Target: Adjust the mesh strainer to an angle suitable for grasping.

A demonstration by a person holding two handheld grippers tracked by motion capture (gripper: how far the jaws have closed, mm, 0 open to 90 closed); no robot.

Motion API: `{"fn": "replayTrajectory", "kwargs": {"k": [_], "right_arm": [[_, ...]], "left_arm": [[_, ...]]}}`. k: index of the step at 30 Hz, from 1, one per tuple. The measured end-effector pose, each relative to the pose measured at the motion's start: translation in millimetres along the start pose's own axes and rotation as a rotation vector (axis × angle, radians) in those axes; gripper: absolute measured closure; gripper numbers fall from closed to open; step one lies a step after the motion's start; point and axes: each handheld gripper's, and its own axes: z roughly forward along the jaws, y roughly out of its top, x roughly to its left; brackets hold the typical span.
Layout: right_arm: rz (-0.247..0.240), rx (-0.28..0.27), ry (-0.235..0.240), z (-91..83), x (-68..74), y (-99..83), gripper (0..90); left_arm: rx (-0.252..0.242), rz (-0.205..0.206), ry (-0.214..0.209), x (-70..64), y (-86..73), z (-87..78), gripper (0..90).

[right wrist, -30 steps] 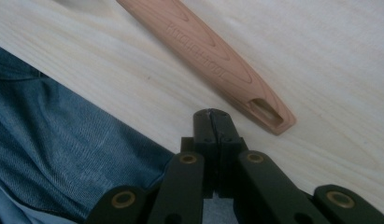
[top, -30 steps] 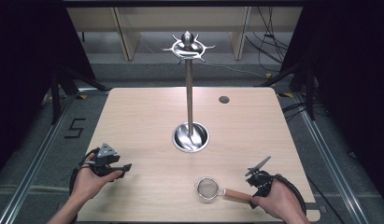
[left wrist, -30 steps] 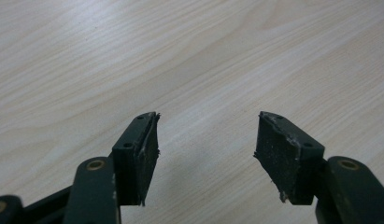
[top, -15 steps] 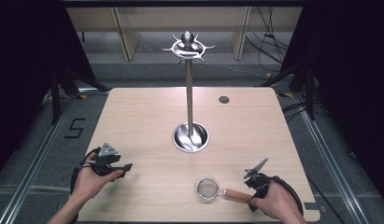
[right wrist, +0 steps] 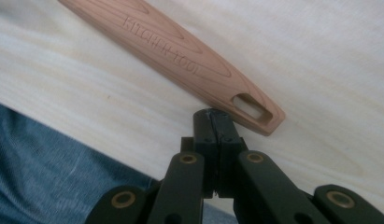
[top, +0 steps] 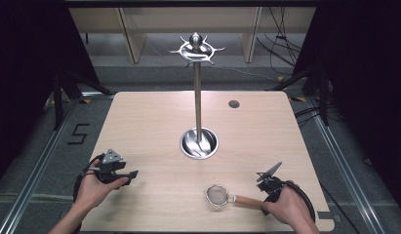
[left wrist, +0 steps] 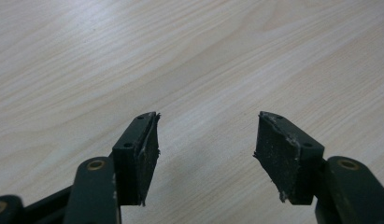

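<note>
A small metal mesh strainer point(top: 217, 195) with a wooden handle point(top: 244, 201) lies on the wooden table point(top: 154, 126) near the front right. My right gripper point(top: 267, 189) is at the handle's end, held by a hand. In the right gripper view its jaws point(right wrist: 213, 116) are shut with nothing between them, their tips just short of the handle point(right wrist: 180, 60) next to its hanging hole. My left gripper point(top: 130, 174) hovers low at the front left. It stands open point(left wrist: 206, 140) over bare wood.
A tall metal hook stand point(top: 197, 97) rises from a round shiny base point(top: 199, 143) at the table's middle. A dark round hole point(top: 233, 104) sits at the back right. The table's front edge and blue cloth point(right wrist: 45, 172) lie right behind my right gripper.
My right gripper has edged slightly left toward the end of the strainer's handle. The left gripper and the strainer have not moved.
</note>
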Motion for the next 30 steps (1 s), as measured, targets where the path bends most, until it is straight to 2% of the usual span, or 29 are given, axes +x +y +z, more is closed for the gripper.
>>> {"fn": "replayTrajectory", "kwargs": {"k": [1,2,5,7,8,13,14,16,19,20,21,22,23,24,26,27,28,30], "right_arm": [[0.0,0.0,0.0,0.0,0.0,0.0,90.0],[0.026,-0.013,-0.014,-1.2,-0.1,2.1,90.0],[0.025,-0.031,-0.034,-1.6,-1.3,5.5,90.0],[0.017,-0.029,-0.038,-1.9,-3.7,10.1,90.0],[0.022,-0.039,-0.059,-1.4,-3.9,14.6,90.0],[0.011,-0.019,-0.085,-1.0,-5.4,24.4,90.0],[0.026,-0.05,-0.103,2.2,-5.9,28.8,90.0],[0.03,-0.054,-0.117,1.9,-7.8,34.2,90.0],[0.051,-0.058,-0.109,1.9,-9.1,39.4,90.0],[0.059,-0.069,-0.111,3.3,-10.0,42.1,90.0],[0.062,-0.066,-0.115,3.5,-13.3,48.1,90.0],[0.067,-0.075,-0.119,4.4,-14.4,50.9,90.0],[0.071,-0.079,-0.119,4.3,-15.7,53.8,90.0],[0.069,-0.09,-0.122,4.5,-17.3,56.8,90.0],[0.076,-0.095,-0.131,4.4,-19.2,63.5,90.0],[0.049,-0.087,-0.139,3.5,-22.3,67.5,90.0],[0.056,-0.084,-0.135,3.6,-23.2,71.2,90.0],[0.055,-0.118,-0.147,4.4,-24.9,78.0,90.0]], "left_arm": [[-0.001,0.001,0.0,0.0,-0.1,0.2,38.2],[-0.002,0.001,0.001,-0.2,-0.1,0.2,38.3],[-0.003,0.002,0.0,-0.5,0.2,-0.1,38.3],[-0.014,-0.012,-0.002,-1.8,0.2,0.7,38.3],[-0.011,-0.003,-0.001,-1.6,0.2,0.5,38.3],[-0.006,0.003,-0.005,-1.3,0.4,0.6,38.3],[-0.005,0.006,-0.005,-1.3,0.5,0.4,38.3],[-0.02,-0.007,-0.008,-2.6,0.3,1.2,38.3],[-0.013,-0.002,-0.003,-2.1,0.7,1.0,38.3],[-0.016,-0.015,0.001,-2.6,0.8,1.5,38.3],[-0.001,0.011,-0.008,-0.7,1.0,-0.2,38.3],[-0.005,-0.013,-0.013,-1.2,0.5,0.6,38.2],[-0.01,-0.017,-0.008,-1.4,0.3,0.5,38.3],[0.002,0.008,-0.007,0.4,0.4,-0.7,38.2],[0.0,0.002,-0.006,0.4,0.3,-0.5,38.3],[-0.001,0.001,-0.006,0.3,0.3,-0.4,38.2],[-0.001,0.002,-0.007,0.3,0.3,-0.4,38.3],[-0.001,0.004,-0.006,0.0,0.1,-0.2,38.3]]}}
